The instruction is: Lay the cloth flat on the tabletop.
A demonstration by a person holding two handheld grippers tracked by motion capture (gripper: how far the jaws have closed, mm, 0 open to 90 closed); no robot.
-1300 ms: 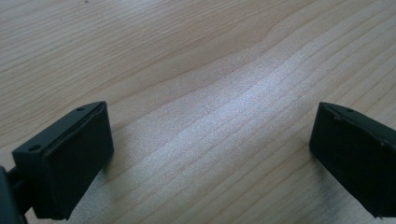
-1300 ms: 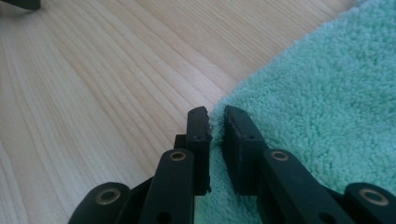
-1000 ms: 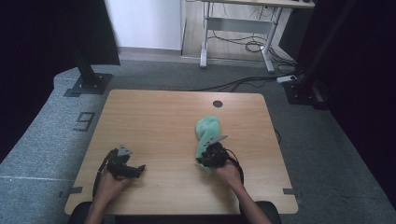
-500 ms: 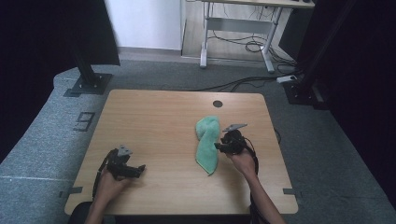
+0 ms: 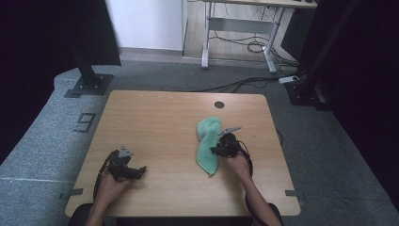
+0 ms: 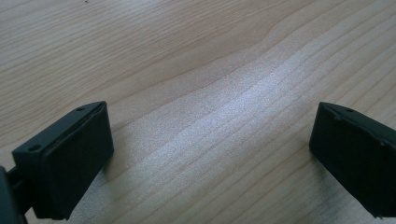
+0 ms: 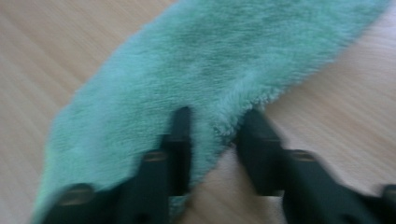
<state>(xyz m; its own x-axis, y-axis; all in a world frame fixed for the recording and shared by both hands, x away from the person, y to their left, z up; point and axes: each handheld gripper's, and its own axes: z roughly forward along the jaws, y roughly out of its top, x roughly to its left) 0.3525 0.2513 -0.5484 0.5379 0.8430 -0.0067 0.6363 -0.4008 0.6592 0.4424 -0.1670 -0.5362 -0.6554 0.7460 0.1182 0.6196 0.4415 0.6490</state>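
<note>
A green towel (image 5: 208,146) lies stretched out as a long strip on the right half of the wooden table (image 5: 155,122). My right gripper (image 5: 217,151) sits at the strip's right edge, about halfway along it. In the right gripper view, which is blurred, the jaws (image 7: 215,128) stand close together with the towel's (image 7: 210,60) edge pinched between them. My left gripper (image 5: 138,171) rests near the table's front left corner, far from the towel. Its jaws (image 6: 210,154) are wide open over bare wood.
A round cable hole (image 5: 219,104) sits near the table's far edge. Beyond the table are grey carpet, a black stand base (image 5: 87,84) at the left, a white desk frame (image 5: 235,28) and cables on the floor.
The towel, bunched and lifted a second ago, now lies flat as a strip. My right gripper swung right, then came back to the towel's edge. The left gripper stayed put.
</note>
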